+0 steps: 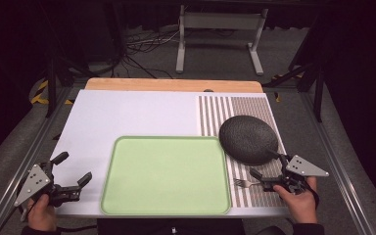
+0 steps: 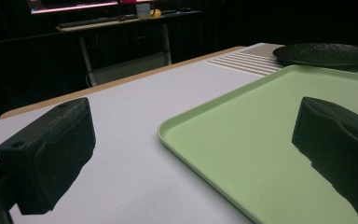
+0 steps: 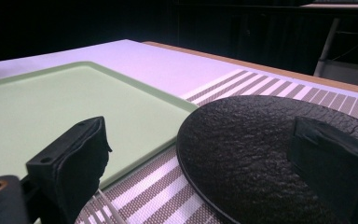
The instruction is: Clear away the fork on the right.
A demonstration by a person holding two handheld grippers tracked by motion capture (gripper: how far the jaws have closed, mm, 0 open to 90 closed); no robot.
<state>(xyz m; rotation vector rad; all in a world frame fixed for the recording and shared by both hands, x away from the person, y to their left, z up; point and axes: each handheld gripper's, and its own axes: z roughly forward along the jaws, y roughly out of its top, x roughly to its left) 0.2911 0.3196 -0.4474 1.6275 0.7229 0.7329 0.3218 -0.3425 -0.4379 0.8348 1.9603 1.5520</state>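
Note:
A light green tray (image 1: 166, 205) lies on the white table, near its front edge. To its right a black textured plate (image 1: 248, 138) rests on a striped placemat (image 1: 254, 110), and a silver fork (image 1: 243, 183) lies on the mat in front of the plate. My left gripper (image 1: 73, 167) hovers open just left of the tray, held by a hand; its jaws stand wide apart with the tray's corner (image 2: 168, 130) between them. My right gripper (image 1: 266, 164) is open over the mat, one jaw above the plate's near rim (image 3: 242, 154), the other next to the fork's tines (image 3: 105, 205).
The white board (image 1: 127, 112) sits on a wooden tabletop (image 1: 174, 84). Beyond the table stand a white metal frame (image 1: 220, 29) and cables on the grey floor. Metal rails (image 1: 345, 166) run along both sides of the table.

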